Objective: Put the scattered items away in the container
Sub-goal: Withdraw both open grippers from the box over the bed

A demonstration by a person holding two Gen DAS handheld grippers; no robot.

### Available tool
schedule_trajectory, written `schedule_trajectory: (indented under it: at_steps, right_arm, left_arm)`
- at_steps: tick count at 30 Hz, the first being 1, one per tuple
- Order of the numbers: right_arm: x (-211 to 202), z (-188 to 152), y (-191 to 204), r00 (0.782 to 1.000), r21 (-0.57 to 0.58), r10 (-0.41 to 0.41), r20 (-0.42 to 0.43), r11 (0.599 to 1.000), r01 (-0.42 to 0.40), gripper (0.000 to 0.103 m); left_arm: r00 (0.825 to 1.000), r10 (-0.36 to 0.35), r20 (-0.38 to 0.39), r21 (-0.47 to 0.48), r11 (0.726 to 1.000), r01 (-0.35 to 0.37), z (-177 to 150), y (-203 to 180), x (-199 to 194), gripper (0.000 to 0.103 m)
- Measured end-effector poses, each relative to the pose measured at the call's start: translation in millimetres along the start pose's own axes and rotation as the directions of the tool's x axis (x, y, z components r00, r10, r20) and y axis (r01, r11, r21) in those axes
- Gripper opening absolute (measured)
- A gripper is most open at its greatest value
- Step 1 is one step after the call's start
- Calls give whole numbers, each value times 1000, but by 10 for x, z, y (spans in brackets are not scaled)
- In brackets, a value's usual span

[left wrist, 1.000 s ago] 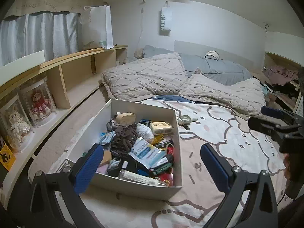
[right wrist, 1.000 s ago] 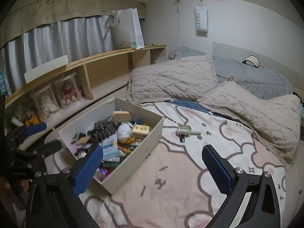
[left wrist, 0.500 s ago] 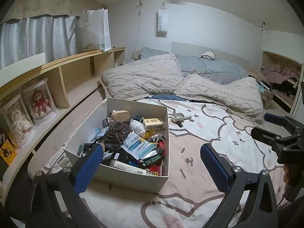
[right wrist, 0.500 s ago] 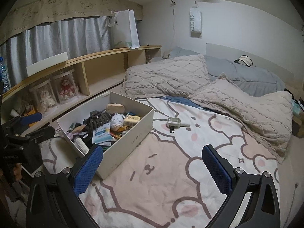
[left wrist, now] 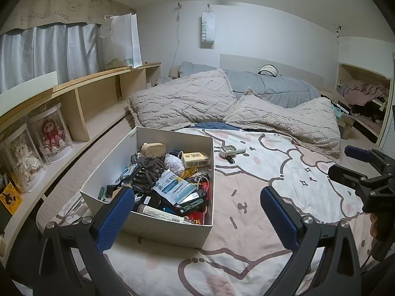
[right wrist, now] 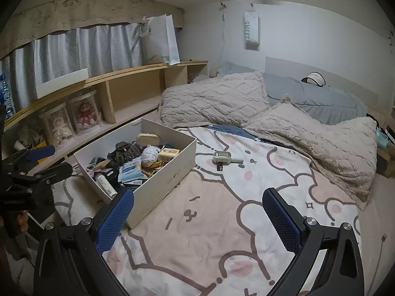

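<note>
Box (left wrist: 158, 229) now farther; hanging "SWEET" bag (left wrist: 207, 30).

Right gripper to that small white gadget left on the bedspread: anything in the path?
Nothing visible. Only bare bedspread lies between the right gripper, jaws open and empty, and the white gadget. The box sits left of that line, so its near wall is the only thing to clear afterwards.

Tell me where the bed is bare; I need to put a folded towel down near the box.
The bedspread is bare from the box across to the beige blanket. Crowded: the box's inside, heaped full, and the patch beyond its far corner, where a small white gadget lies.
</note>
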State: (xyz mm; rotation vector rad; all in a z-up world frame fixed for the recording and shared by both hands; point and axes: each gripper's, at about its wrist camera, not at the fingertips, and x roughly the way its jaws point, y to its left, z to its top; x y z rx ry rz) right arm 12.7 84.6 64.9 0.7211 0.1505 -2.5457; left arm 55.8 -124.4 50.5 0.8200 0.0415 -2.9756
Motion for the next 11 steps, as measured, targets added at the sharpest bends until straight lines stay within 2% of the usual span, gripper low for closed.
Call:
schedule_trajectory:
  at_steps: [11]
  right_arm:
    - [15, -20, 84, 1000, -33, 10, -10, 999, -11, 103]
  left_arm:
    - [1000, -9, -6, 3, 1000, 9, 5, 2, 3, 103]
